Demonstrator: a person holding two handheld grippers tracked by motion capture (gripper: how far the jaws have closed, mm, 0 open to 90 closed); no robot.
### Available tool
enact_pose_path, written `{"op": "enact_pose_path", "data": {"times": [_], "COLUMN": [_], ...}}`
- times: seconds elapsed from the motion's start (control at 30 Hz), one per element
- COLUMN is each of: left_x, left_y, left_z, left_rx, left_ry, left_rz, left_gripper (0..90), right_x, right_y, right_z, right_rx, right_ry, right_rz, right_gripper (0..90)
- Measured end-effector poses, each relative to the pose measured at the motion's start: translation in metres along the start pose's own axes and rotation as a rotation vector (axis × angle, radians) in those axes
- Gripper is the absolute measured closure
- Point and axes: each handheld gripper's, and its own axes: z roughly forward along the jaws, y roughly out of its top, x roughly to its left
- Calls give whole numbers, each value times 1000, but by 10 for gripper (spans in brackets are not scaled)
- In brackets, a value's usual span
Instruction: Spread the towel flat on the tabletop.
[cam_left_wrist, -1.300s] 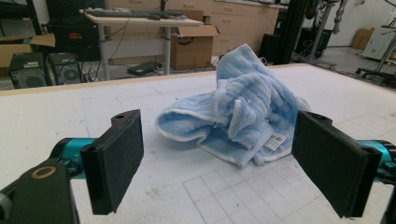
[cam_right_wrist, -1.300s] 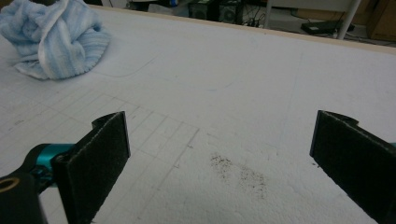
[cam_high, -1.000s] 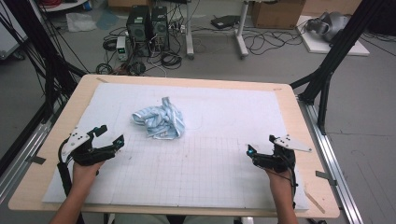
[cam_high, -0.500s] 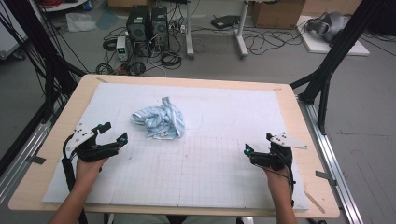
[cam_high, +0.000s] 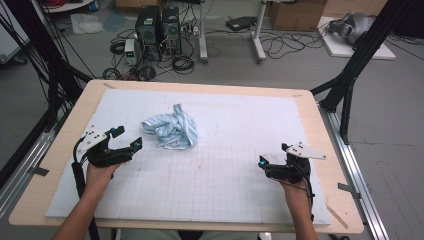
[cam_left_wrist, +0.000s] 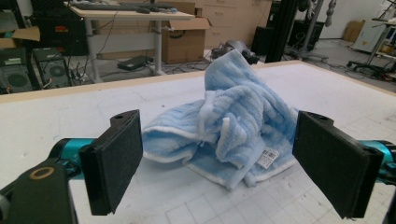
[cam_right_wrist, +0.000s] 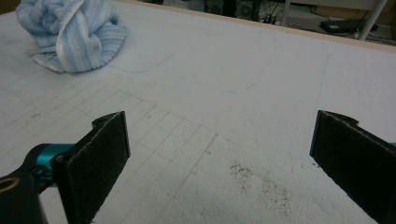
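Observation:
A crumpled light-blue striped towel (cam_high: 170, 128) with white edging lies on the white gridded mat, left of centre. My left gripper (cam_high: 129, 138) is open just to the towel's left, a short gap away. In the left gripper view the towel (cam_left_wrist: 233, 126), with a small label on its hem, sits between and beyond the wide-apart jaws of the left gripper (cam_left_wrist: 224, 161). My right gripper (cam_high: 273, 154) is open near the mat's front right, far from the towel. In the right gripper view the towel (cam_right_wrist: 74, 32) lies far off at the upper left of the right gripper (cam_right_wrist: 224, 158).
The white mat (cam_high: 235, 125) covers most of a wooden table (cam_high: 340, 150). A faint dark smudge (cam_right_wrist: 257, 179) marks the mat just ahead of the right gripper. Black frame legs (cam_high: 350, 75), computers and cables stand on the floor beyond the table's far edge.
My left gripper has moved forward and to the right, closer to the towel. The right gripper has shifted slightly left. The towel has not moved.

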Motion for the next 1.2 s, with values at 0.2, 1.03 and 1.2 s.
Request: {"op": "enact_pose_path", "data": {"times": [0.2, 1.03, 1.2], "left_x": [-3, -27, -26], "left_y": [8, 23, 10], "left_z": [15, 115, 133], "left_rx": [35, 252, 320], "left_ry": [-2, -32, 18], "left_rz": [9, 50, 60], "left_gripper": [161, 162, 166], "right_x": [3, 5, 4], "right_y": [0, 0, 0], "right_z": [1, 3, 3], "right_rx": [8, 26, 27], "right_ry": [11, 20, 21], "right_rz": [1, 8, 11], "right_gripper": [38, 38, 38]}}
